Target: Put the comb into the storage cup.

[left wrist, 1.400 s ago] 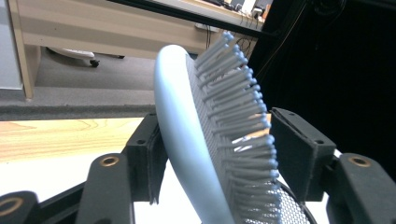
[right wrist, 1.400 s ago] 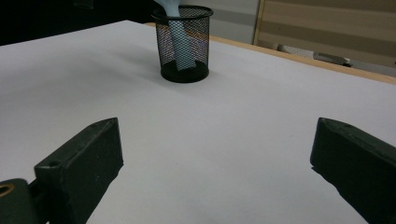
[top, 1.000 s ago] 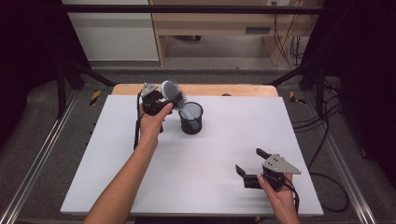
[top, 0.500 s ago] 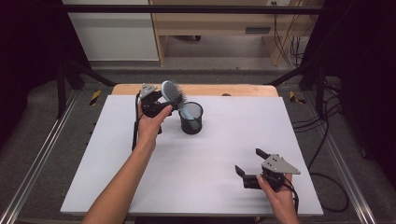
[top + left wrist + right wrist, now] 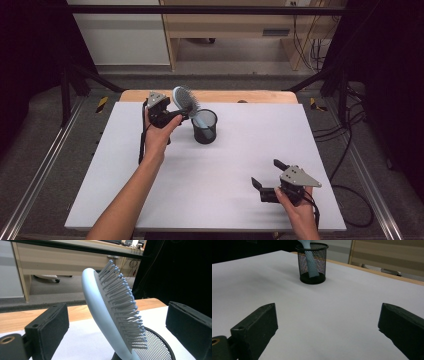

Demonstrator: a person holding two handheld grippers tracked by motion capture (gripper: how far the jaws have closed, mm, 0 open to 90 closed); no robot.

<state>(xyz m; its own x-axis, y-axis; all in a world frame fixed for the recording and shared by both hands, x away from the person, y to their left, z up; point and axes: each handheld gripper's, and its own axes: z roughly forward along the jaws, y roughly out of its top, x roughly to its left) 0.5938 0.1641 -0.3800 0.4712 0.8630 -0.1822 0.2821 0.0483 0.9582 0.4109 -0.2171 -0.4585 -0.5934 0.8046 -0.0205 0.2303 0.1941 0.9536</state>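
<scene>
Your left gripper (image 5: 176,116) has just been opening; its jaws now stand wide, with the brush (image 5: 186,101) between them but untouched. The brush leans handle-down in the cup (image 5: 205,127). Your right gripper (image 5: 267,176) rests wide open, well apart from both.

No text, label, brand, number or sign can be read anywhere in these pictures. The hairbrush (image 5: 112,315) standing between the left gripper's (image 5: 117,322) spread jaws bears no lettering on its pale blue back or its bristle pad. The mesh cup (image 5: 312,262) ahead of the right gripper (image 5: 327,327) carries no tag or print. The white table top (image 5: 225,170) under both grippers is blank. The yellow and black striped patches (image 5: 102,104) on the floor, off beyond the left gripper, are markings without any words.
</scene>
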